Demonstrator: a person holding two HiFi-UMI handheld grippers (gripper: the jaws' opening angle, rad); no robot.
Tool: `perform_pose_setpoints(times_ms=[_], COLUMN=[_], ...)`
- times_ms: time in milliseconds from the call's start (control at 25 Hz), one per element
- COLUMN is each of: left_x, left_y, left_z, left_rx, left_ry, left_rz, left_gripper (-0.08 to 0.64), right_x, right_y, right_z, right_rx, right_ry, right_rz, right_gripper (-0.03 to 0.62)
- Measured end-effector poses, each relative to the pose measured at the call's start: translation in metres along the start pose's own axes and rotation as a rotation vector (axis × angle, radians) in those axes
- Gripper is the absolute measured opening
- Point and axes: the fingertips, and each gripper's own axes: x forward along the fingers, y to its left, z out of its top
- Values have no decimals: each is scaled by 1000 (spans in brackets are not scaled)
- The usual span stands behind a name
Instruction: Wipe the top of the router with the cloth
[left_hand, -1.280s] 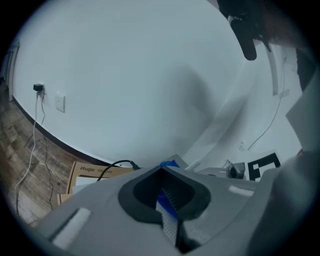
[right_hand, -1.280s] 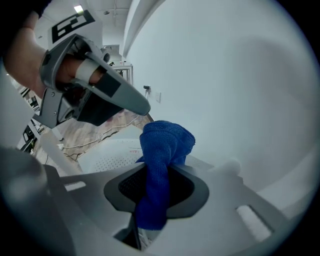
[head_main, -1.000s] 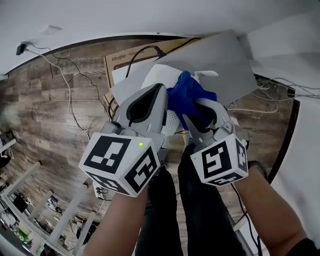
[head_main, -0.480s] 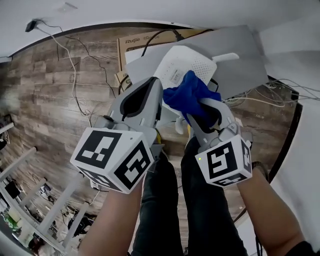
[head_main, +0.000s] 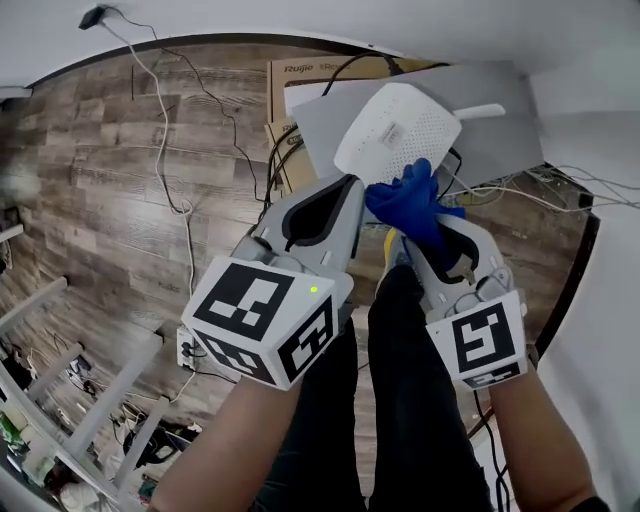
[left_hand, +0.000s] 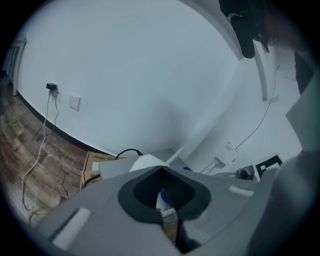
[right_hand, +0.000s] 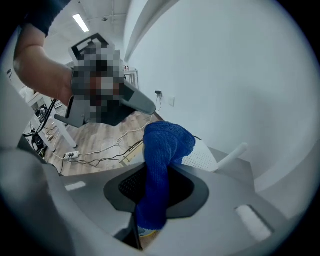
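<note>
In the head view a white router (head_main: 398, 130) with one antenna lies on a grey board (head_main: 505, 140) near the wall. My right gripper (head_main: 408, 228) is shut on a blue cloth (head_main: 408, 198), and the bunched cloth touches the router's near edge. The right gripper view has the cloth (right_hand: 162, 150) hanging out between the jaws, with the router (right_hand: 204, 157) just beyond. My left gripper (head_main: 335, 215) hovers left of the cloth, off the router, with its jaws together and nothing in them. From the left gripper view the router (left_hand: 145, 162) peeks over the jaws.
A cardboard box (head_main: 300, 72) lies under the grey board. Cables (head_main: 170, 150) trail over the wood floor to a power strip (head_main: 190, 350). More wires (head_main: 565, 190) run at the right by the white wall. My dark trouser legs (head_main: 400, 400) fill the bottom middle.
The cloth has slid from the middle of the router's top back to its near edge. Both grippers have drawn back toward me, and more of the router's top shows.
</note>
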Motion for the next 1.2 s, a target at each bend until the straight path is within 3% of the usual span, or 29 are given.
perform_pose_setpoints(times_ms=[200,400,520,720,880,1000,1200], left_x=[-33,-71,-75,-48,-24,-19,-22], left_y=[-13,-9,8,35,27,18,8], left_z=[24,45,29,-40,-85,-84,-35], left_rx=[33,60,58,9,-41,-64,-2], left_ry=[1,8,24,71,105,105,66], left_rz=[-44,-34,-10,19,0,2,7], left_gripper=[2,2,2,2,2,2,2], right_x=[-53,-85,-56,15,46,40,8], right_y=[14,68,90,80,60,48,41], right_z=[47,83,58,-15,-48,-49,-16], right_rx=[17,58,97,107,-4,-22,-19], right_ry=[-46,-76,-65,6,45,52,11], right_rz=[-21,64,95,76,53,41,49], right_gripper=[117,117,117,117,117,117,117])
